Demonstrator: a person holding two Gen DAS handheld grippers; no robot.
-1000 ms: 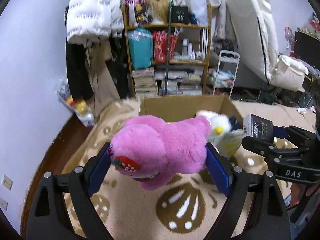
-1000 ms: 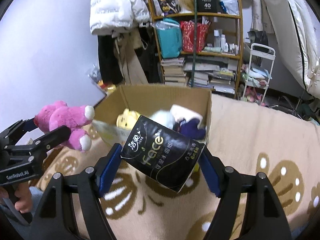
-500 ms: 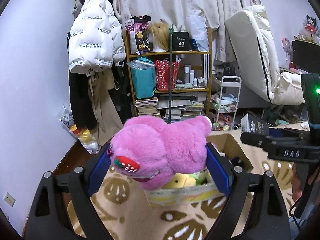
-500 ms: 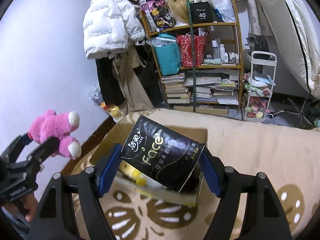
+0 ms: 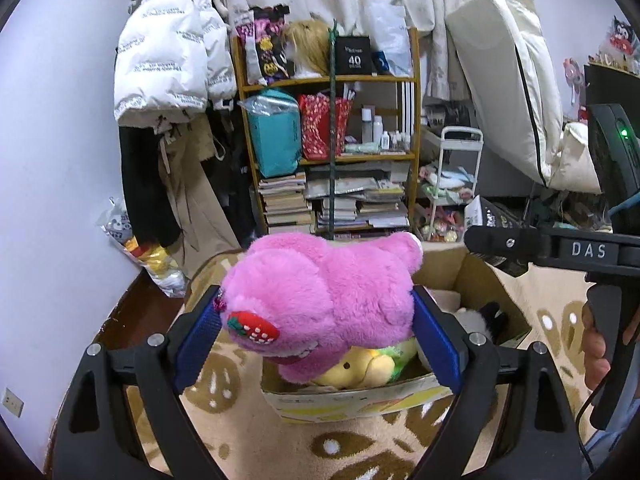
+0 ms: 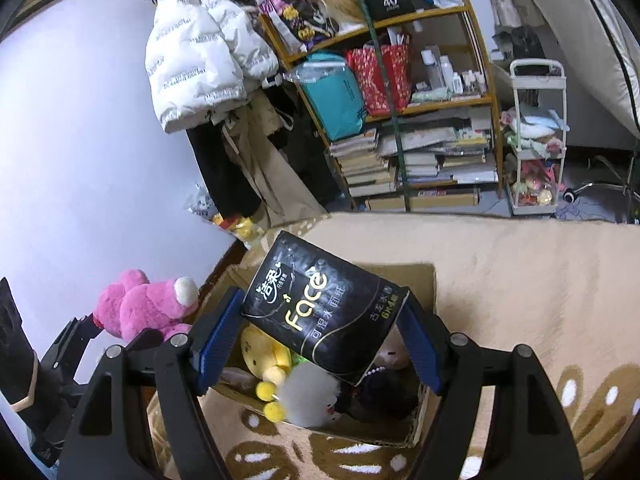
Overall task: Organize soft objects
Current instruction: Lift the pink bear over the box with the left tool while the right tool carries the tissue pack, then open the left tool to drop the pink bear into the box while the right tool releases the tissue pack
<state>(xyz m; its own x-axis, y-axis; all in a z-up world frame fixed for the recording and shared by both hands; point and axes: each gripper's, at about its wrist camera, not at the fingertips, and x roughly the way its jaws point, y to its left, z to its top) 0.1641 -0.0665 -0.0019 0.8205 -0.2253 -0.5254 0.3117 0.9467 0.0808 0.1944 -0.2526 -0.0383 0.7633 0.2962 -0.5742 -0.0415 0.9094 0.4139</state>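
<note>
Two grippers each clamp one soft thing above the cardboard box [image 6: 424,280]: the left gripper [image 5: 316,338] holds the pink plush [image 5: 320,300] at frame centre, the right gripper [image 6: 320,344] the black tissue pack [image 6: 320,312]. Neither is dropped yet. Inside already lie, as far as shows, one yellow plush [image 6: 262,350], one white fluffy toy [image 6: 310,394] and one dark toy [image 6: 380,394].

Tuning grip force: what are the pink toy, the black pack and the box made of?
Pink plush bear: fuzzy pile fabric, looks soft-stuffed. Black tissue pack: glossy printed plastic film with wrinkles and highlights, probably soft paper inside. Cardboard box: matte brown corrugated card with bent flaps.
</note>
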